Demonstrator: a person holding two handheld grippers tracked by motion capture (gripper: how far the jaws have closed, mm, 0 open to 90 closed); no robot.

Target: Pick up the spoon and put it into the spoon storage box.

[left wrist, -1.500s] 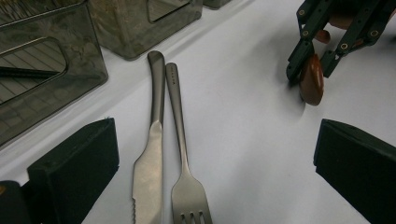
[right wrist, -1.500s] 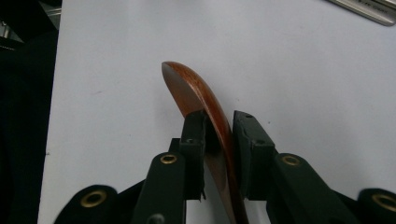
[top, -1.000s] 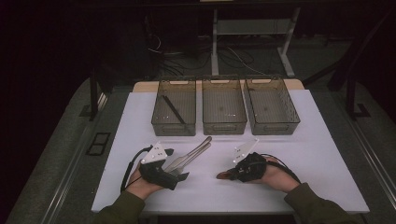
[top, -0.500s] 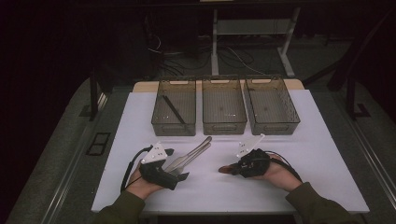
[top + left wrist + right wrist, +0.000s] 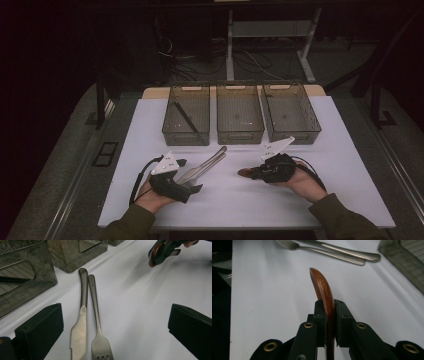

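My right gripper (image 5: 246,173), fingers clamped on what looks like a wooden spoon (image 5: 322,288), has lifted slightly off the bench (image 5: 240,200), ready for binning; left gripper's (image 5: 115,322) fingers gape over the knife (image 5: 81,325) and fork (image 5: 97,325).

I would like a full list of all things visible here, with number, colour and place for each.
wooden piece: 1, reddish brown, clamped in the right claw
knife: 1, silver, on the table between the left claw's jaws
fork: 1, silver, beside the knife
bins: 3, smoky clear, row at the far side
black stick: 1, in the left bin
table: 1, white
left claw: 1, black, open
right claw: 1, black, shut
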